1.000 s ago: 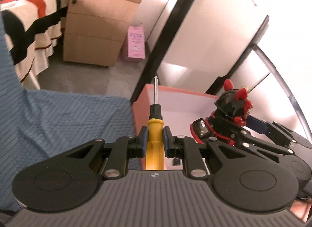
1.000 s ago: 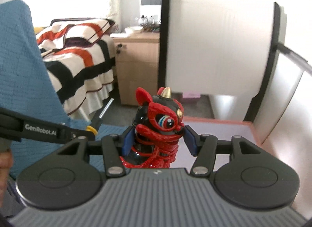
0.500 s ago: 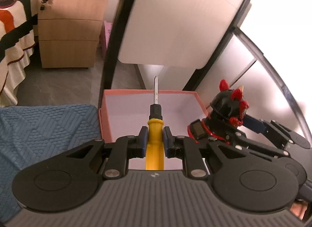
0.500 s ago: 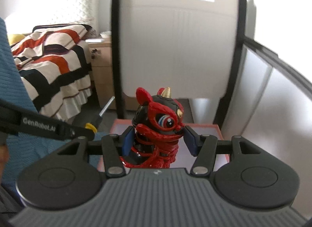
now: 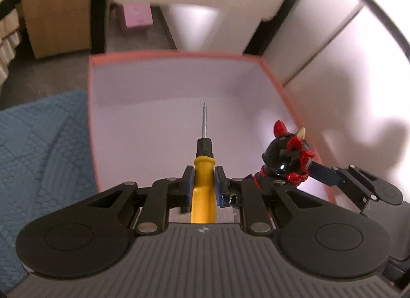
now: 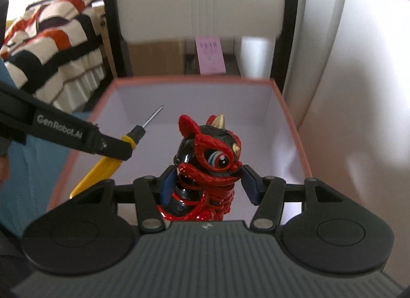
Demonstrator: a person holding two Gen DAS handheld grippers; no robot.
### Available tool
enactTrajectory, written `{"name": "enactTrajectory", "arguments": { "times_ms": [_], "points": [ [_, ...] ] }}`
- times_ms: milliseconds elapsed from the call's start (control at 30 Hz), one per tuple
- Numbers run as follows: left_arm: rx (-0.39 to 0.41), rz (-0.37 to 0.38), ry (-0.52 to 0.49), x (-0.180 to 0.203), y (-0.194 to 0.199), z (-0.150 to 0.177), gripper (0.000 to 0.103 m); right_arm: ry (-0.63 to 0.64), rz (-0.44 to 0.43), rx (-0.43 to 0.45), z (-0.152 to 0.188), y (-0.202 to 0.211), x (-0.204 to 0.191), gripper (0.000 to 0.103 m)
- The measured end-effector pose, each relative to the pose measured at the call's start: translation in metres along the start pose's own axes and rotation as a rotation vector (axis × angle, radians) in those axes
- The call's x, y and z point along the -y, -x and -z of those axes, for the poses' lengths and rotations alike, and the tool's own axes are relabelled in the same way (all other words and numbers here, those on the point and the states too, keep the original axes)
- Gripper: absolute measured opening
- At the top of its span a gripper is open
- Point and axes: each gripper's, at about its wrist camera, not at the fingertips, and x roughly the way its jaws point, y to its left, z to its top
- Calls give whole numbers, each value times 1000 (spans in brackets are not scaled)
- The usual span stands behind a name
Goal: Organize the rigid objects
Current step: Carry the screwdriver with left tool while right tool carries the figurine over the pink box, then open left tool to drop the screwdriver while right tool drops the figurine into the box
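My left gripper is shut on a yellow-handled screwdriver, its metal tip pointing forward over the open pink-rimmed box with a white inside. My right gripper is shut on a black and red lion figurine, held upright over the same box. In the left wrist view the figurine and right gripper sit at the box's right side. In the right wrist view the screwdriver and left gripper come in from the left.
A blue quilted cloth lies left of the box. Behind it stand a white chair back, a wooden cabinet, a pink packet on the floor and a striped bed. A white wall panel is close on the right.
Both grippers have moved forward and tilted down over the box, which now fills the middle of both views. Each keeps its hold on its object.
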Motion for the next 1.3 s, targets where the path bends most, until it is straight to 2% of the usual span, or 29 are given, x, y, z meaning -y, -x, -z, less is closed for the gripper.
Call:
{"name": "enactTrajectory", "arguments": {
  "times_ms": [133,367,667,900,1100,1300],
  "points": [
    [-42,-11,-12,1,-24,6,19,-23,1,-43,14,-18,7,58],
    [-65,-21,2,-4,-46,15,19,-63,-22,-99,26,-39,11,58],
    [-40,-25,-10,2,-37,14,20,-79,-26,-124,28,-43,9,58],
    [11,-3,-8,6,-4,11,20,-84,-24,-94,17,-24,5,59],
    [148,-11,-52,11,59,14,20,-112,-22,7,-1,23,3,59],
    [262,-34,-131,24,118,31,20,-139,-39,118,-11,83,-3,59]
  ]
}}
